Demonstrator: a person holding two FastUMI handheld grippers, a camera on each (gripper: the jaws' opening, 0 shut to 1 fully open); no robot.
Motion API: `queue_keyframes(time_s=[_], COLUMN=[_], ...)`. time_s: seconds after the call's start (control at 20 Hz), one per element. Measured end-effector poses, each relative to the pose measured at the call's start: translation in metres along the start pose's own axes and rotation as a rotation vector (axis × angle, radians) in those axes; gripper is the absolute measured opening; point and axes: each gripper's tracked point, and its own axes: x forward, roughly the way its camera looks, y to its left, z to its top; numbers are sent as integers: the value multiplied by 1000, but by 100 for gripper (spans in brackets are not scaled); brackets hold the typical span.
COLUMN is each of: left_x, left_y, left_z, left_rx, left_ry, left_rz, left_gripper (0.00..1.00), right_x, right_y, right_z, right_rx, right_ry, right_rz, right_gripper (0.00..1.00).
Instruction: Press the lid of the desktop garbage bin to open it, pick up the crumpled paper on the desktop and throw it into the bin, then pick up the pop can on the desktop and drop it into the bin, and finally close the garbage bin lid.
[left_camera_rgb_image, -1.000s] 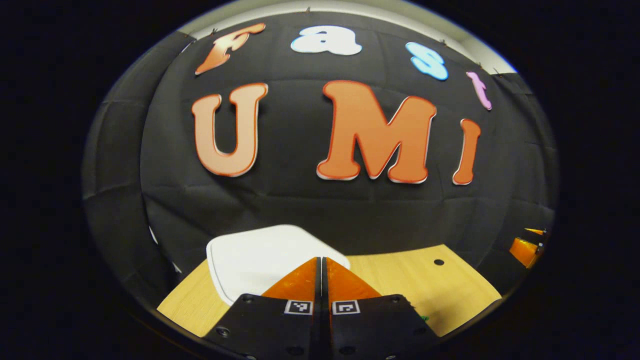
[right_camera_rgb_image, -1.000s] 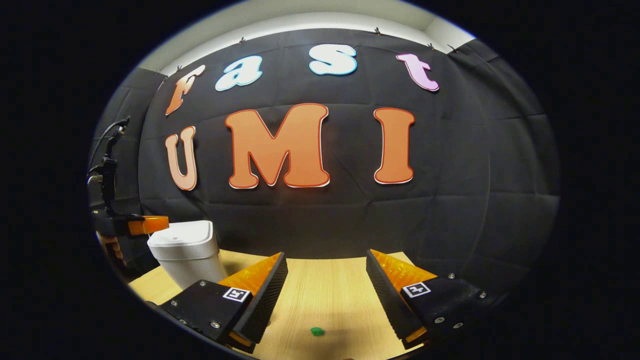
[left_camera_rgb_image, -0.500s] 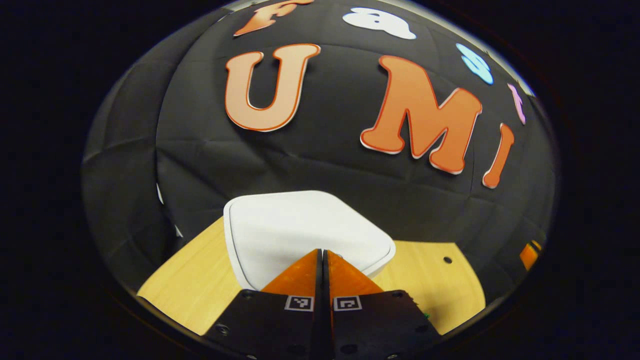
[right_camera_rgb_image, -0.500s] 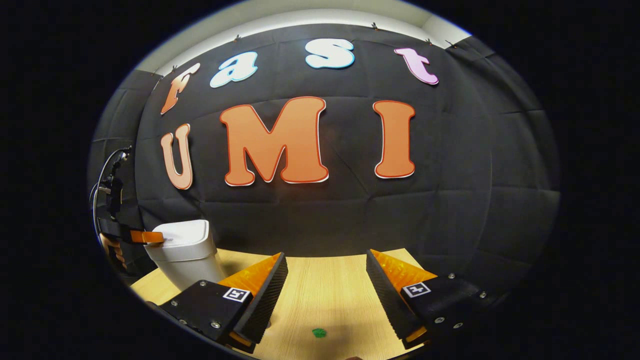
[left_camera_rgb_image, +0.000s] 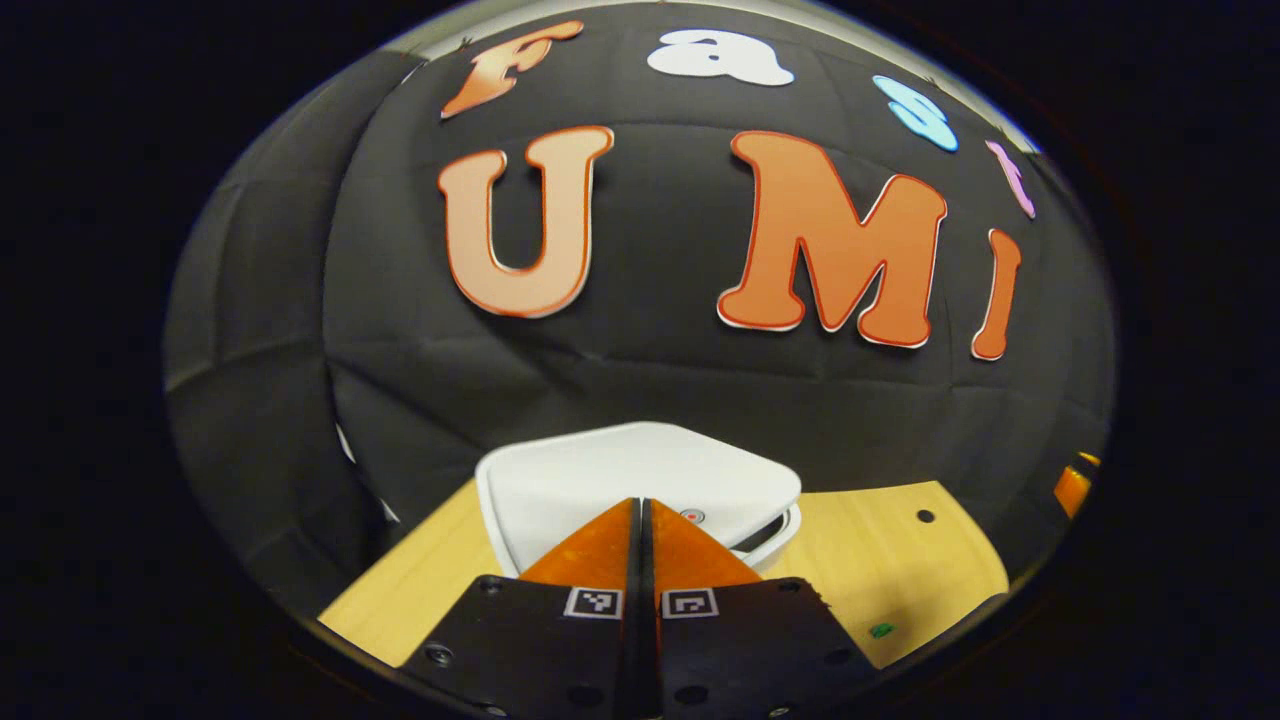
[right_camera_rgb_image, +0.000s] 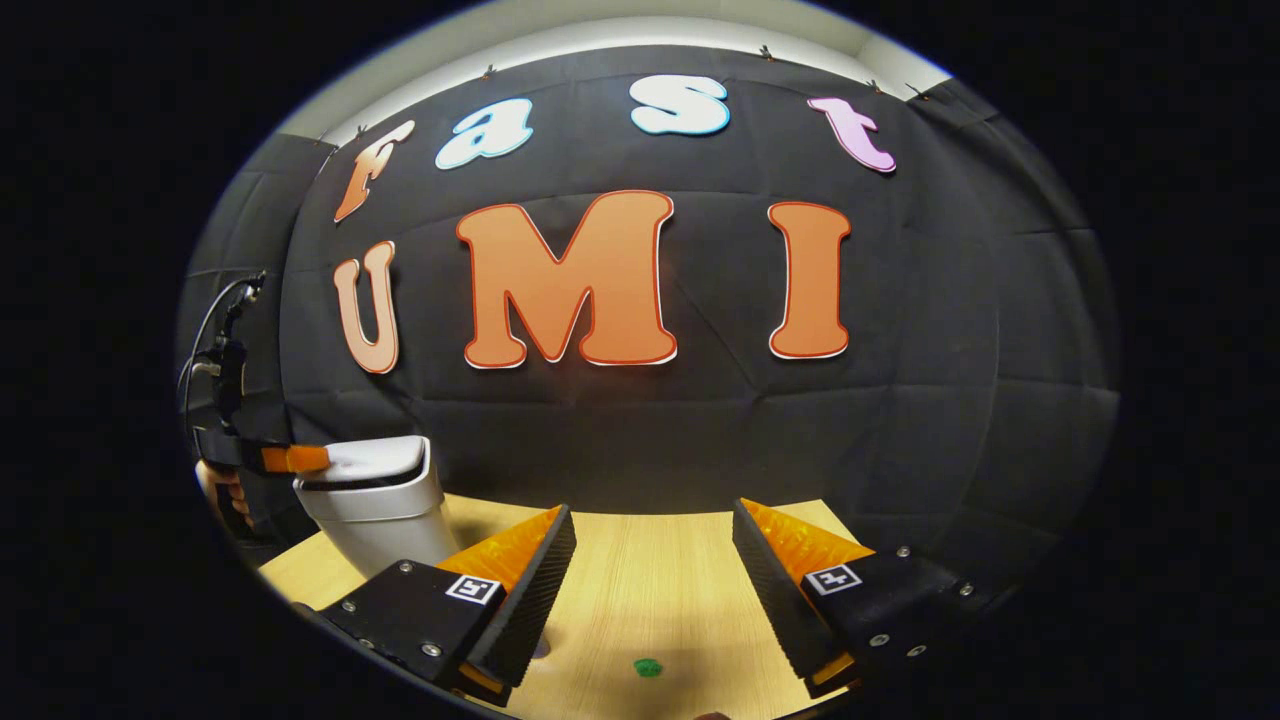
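Since half a second ago the bin lid (left_camera_rgb_image: 640, 470) has popped ajar ahead of my closed, empty left gripper (left_camera_rgb_image: 641, 505) (right gripper (right_camera_rgb_image: 650, 560) wide open, empty).

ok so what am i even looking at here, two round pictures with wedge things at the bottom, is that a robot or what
No robot arm: a person holds a two-finger gripper in each hand, and a fisheye camera rides on each one, looking along its fingers.

In the left gripper view, the left gripper is shut, empty, with its tip at the lid of a white desktop garbage bin. A dark gap shows under the lid's front edge, so it seems to be popping up.

In the right gripper view, the right gripper hangs open and empty over the wooden table. The left gripper shows far off at the bin, with a hand holding it. A small green speck lies on the table.
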Motion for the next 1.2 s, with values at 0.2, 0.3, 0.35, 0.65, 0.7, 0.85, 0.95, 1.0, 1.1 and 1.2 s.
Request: queue_keyframes(time_s=[0.2, 0.3, 0.35, 0.65, 0.7, 0.85, 0.95, 1.0, 1.1, 1.2], left_x=[-49, -54, -60, -70, -69, -72, -73, -74, -74, -75], left_y=[-44, -71, -82, -115, -114, -105, -97, -92, -80, -73], left_z=[49, 36, 29, 1, -3, -13, -26, -32, -46, -60], left_rx=[15, 26, 25, -4, -14, -11, 16, 26, 29, 4], left_ry=[-218, -214, -204, -150, -144, -139, -117, -104, -75, -38], left_rz=[-5, -64, -88, -149, -147, -124, -119, -115, -108, -120], left_gripper=[13, 30, 53, 92, 93, 93, 93, 93, 93, 93], right_x=[-3, -6, -8, -10, -8, -3, 2, 7, 14, 24], right_y=[0, -3, -3, -6, -4, 20, 26, 27, 27, 22], right_z=[-7, -10, -13, -39, -50, -110, -164, -187, -230, -269], right_rx=[8, -1, -3, -10, -24, -62, -49, -42, -81, -166], right_ry=[22, 32, 42, 125, 150, 323, 489, 549, 663, 754], right_rz=[23, 24, 34, 74, 100, 282, 337, 351, 331, 297], right_gripper=[95, 94, 95, 94, 95, 95, 95, 95, 95, 95])
